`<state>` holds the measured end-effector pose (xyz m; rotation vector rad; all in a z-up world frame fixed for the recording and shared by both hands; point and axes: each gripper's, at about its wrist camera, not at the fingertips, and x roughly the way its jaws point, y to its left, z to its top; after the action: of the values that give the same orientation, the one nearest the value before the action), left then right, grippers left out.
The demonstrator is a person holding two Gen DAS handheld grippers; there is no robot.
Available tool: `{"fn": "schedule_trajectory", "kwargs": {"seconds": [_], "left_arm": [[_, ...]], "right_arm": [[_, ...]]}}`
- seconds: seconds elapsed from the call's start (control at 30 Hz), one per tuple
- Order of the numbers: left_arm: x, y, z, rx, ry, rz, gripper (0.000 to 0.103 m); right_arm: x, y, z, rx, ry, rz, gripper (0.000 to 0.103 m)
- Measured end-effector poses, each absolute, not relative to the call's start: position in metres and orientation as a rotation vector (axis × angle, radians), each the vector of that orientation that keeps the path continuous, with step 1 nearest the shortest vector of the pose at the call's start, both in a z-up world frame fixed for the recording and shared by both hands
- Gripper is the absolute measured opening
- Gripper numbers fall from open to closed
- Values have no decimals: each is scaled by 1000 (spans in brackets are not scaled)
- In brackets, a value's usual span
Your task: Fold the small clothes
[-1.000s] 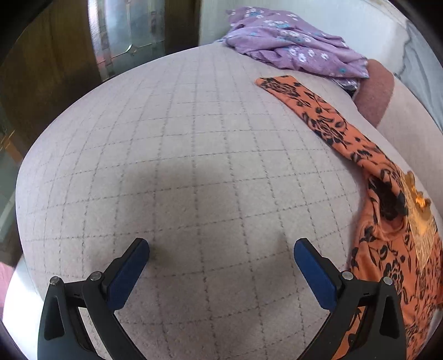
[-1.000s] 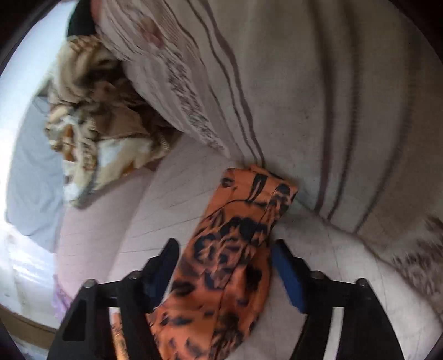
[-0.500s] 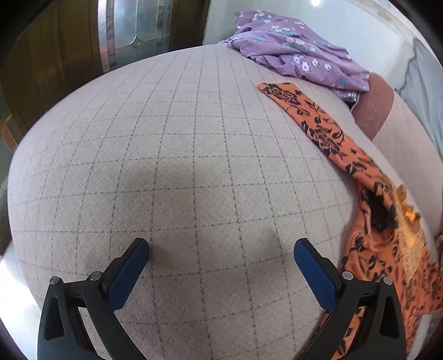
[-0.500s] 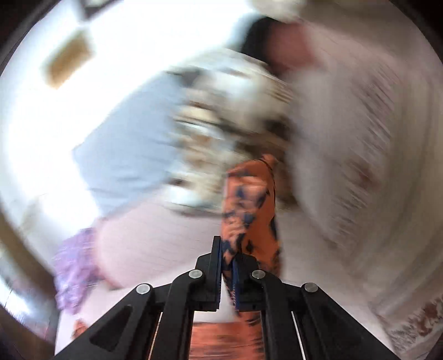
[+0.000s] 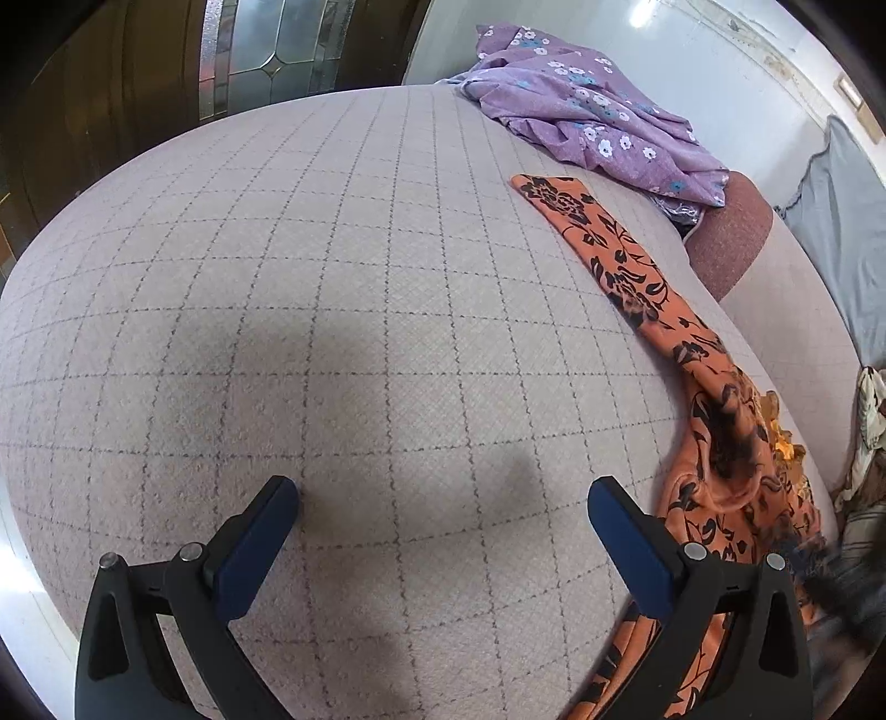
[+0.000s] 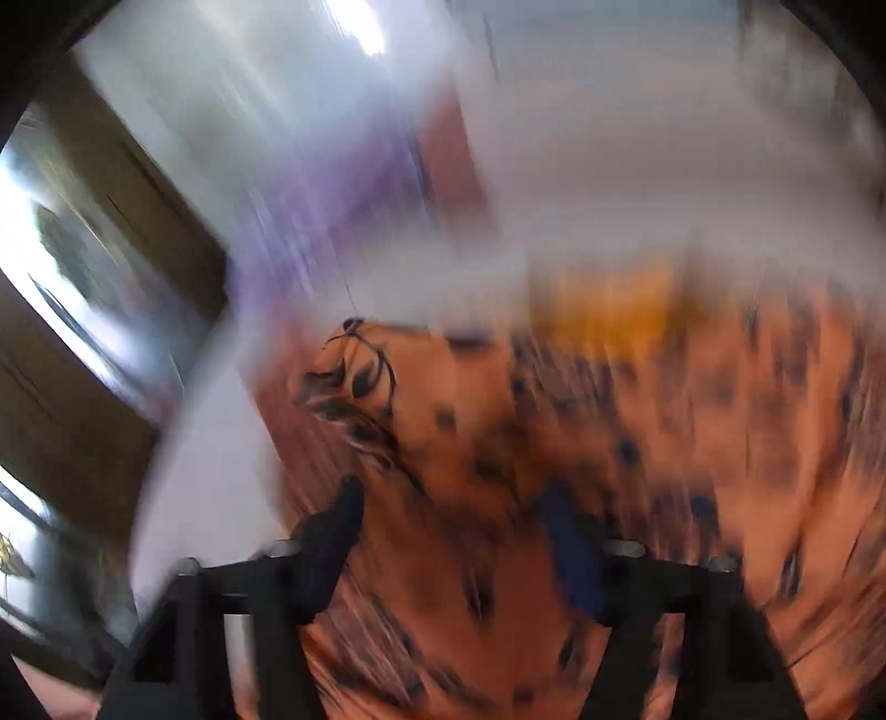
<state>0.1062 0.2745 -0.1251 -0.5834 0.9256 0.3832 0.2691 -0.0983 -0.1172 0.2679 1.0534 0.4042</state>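
Observation:
An orange garment with black flowers (image 5: 637, 277) lies along the right side of the checked bed cover (image 5: 332, 304), one sleeve stretched out towards the far end. My left gripper (image 5: 443, 498) is open and empty above the bare cover, left of the garment. The right wrist view is heavily blurred. There my right gripper (image 6: 451, 498) has its jaws apart over the orange garment (image 6: 637, 432), with a fold of cloth lying between them.
A crumpled purple flowered garment (image 5: 587, 116) lies at the far end of the bed. A reddish pillow (image 5: 725, 232) and a grey cloth (image 5: 841, 232) are at the right. A dark wooden door with glass (image 5: 260, 50) stands behind.
My right gripper shut on the orange sleeve, swung it fast across, and now stands open over the garment. The left gripper drifted slightly and stayed open.

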Motion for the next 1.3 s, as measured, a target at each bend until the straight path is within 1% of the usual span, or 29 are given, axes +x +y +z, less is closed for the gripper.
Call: {"fn": "schedule_trajectory", "kwargs": {"seconds": [0.03,0.07,0.17,0.2,0.23,0.3,0.37,0.43,0.5,0.6,0.67,0.73,0.8,0.87,1.0,1.1,1.17,1.3], "left_arm": [[105,276,-125,-588,924,378,103],[105,277,-125,-599,921,378,103],[106,276,-125,-618,910,396,103],[107,274,-124,-618,910,393,103],[108,272,-124,-614,909,384,103],[110,269,-124,-602,913,372,103],[110,268,-124,-599,914,370,103],[109,268,-124,-605,912,367,103],[109,268,-124,-610,907,364,103],[108,269,-124,-623,903,367,103],[107,270,-121,-656,895,332,103],[101,274,-109,-773,810,215,102],[108,272,-88,-766,737,131,102],[133,269,-66,-702,705,77,102],[208,284,-58,-802,717,-16,102],[275,303,-72,-799,746,0,102],[308,319,-94,-838,792,60,102],[337,340,-127,-967,833,105,98]], "right_arm": [[262,-96,-128,248,1056,398,71],[252,-97,-123,226,974,407,71],[249,-112,-99,272,966,433,71],[245,-120,-83,266,919,430,71],[241,-131,-69,269,865,426,73],[233,-156,-60,300,814,387,84],[241,-183,-69,350,822,319,84],[256,-189,-85,391,866,269,84],[241,-199,-101,398,863,235,84],[218,-203,-118,440,824,329,84],[210,-203,-138,432,835,344,84],[194,-212,-151,433,802,353,85],[194,-221,-149,495,777,374,85],[196,-221,-152,506,771,386,86],[194,-223,-153,519,752,401,87],[191,-228,-156,534,738,413,87],[189,-230,-156,540,730,418,87],[189,-227,-157,534,722,416,87]]}}
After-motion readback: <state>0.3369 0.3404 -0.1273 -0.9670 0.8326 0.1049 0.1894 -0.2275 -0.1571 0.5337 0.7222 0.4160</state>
